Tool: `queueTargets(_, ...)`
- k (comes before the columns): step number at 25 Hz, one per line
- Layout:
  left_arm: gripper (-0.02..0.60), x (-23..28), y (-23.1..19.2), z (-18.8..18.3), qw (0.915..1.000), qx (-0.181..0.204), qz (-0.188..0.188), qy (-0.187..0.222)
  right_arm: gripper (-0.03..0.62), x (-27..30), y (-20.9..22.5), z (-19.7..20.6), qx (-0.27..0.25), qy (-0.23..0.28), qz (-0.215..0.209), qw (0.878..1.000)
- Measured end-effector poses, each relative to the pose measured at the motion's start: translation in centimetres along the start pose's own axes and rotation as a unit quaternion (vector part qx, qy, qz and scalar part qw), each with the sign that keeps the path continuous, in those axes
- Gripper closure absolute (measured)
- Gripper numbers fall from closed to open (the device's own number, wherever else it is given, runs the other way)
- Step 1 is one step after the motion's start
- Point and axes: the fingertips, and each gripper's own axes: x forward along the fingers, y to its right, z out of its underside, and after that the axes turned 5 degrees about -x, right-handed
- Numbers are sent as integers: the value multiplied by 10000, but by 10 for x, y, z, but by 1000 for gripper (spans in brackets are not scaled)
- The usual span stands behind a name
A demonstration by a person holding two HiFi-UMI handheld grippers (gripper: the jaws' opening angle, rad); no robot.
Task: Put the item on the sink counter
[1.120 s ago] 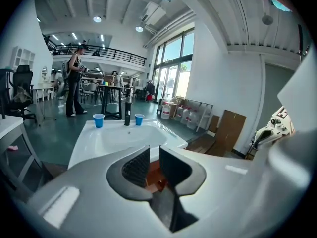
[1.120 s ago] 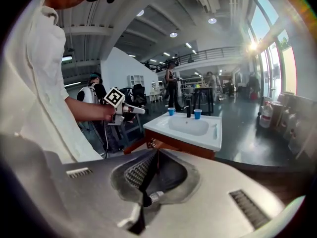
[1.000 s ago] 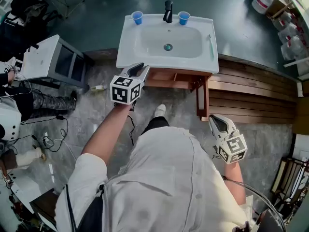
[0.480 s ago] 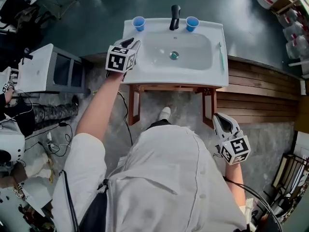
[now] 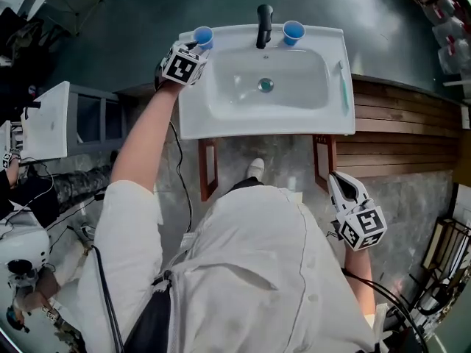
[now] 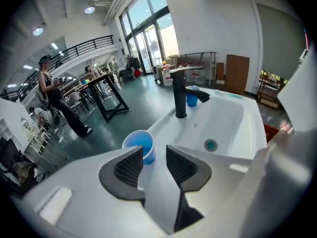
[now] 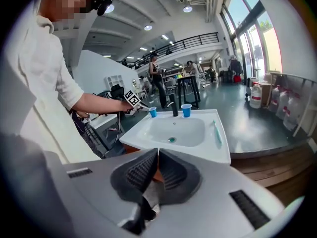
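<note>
Blue cup (image 6: 138,144) just beyond left hand-held gripper (image 6: 154,151), jaws just opened wide, nothing between.

We wear a white short-sleeved shirt (image 5: 257,271) and black strap (image 5: 109,300); our white left gripper (image 5: 193,48) and right gripper (image 5: 337,181) bear black-and-white marker cubes (image 5: 182,65).

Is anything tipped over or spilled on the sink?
Nothing stands out. The left blue cup and right blue cup stand upright beside the black faucet; the green toothbrush lies flat on the sink's right rim.
</note>
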Motion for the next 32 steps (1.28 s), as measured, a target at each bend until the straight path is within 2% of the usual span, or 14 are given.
queueTargets(6,454,37,-1,3,9964,650,85,-538,588,3,13,3,193,-64,141,9997)
queueTargets(12,457,61,-8,15,9933,774,-64,-853,588,7,12,10,275,-126,171,9994)
queueTargets(13,464,62,-10,16,9929,789,-107,-885,588,8,12,12,279,-134,175,9994)
queueTargets(15,539,64,-13,19,9918,833,-225,-946,588,7,12,15,285,-146,181,9993)
queueTargets(16,552,64,-14,20,9913,846,-271,-969,588,5,12,16,292,-150,183,9993)
queueTargets(22,555,47,-1,18,9932,769,-277,-830,588,-7,5,25,259,-164,131,9994)
queueTargets(32,557,-15,71,32,9947,757,-113,-683,588,-42,-13,47,-13,-33,-171,9998)
